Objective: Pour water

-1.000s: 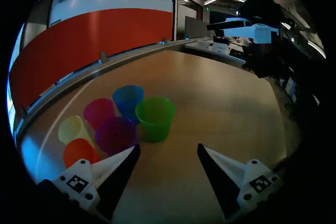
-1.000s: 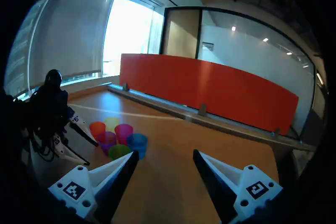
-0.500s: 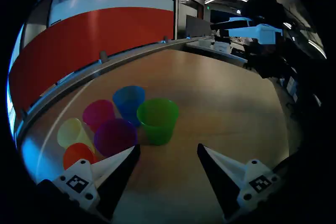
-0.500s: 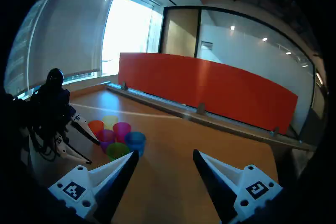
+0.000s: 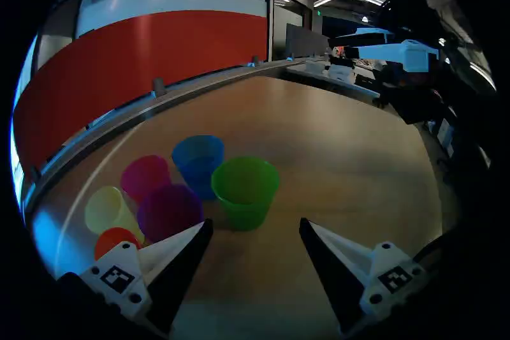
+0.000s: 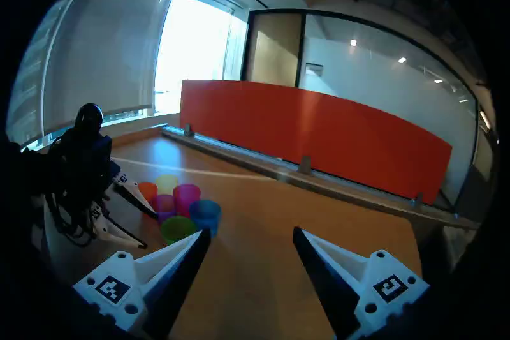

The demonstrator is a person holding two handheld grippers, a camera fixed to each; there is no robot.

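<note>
My left gripper (image 5: 254, 220), fingers spread wide and holding nothing, faces six cups clustered on the wooden table (image 5: 344, 148). The green cup (image 5: 245, 190) stands nearest, at my 12 o'clock, just beyond the fingertips. The blue cup (image 5: 199, 160) is close behind it at 11 o'clock. The purple cup (image 5: 169, 211), pink cup (image 5: 145, 175), yellow cup (image 5: 105, 207) and orange cup (image 5: 111, 239) are packed toward 9 o'clock. My right gripper (image 6: 250, 229), likewise open and empty, sits well apart, with the cluster at its 10 o'clock. Whether any cup holds water I cannot tell. To grasp well, I judge I should centre the green cup between both fingers, close gently on its wall, then lift straight up clear of its neighbours before tipping.
</note>
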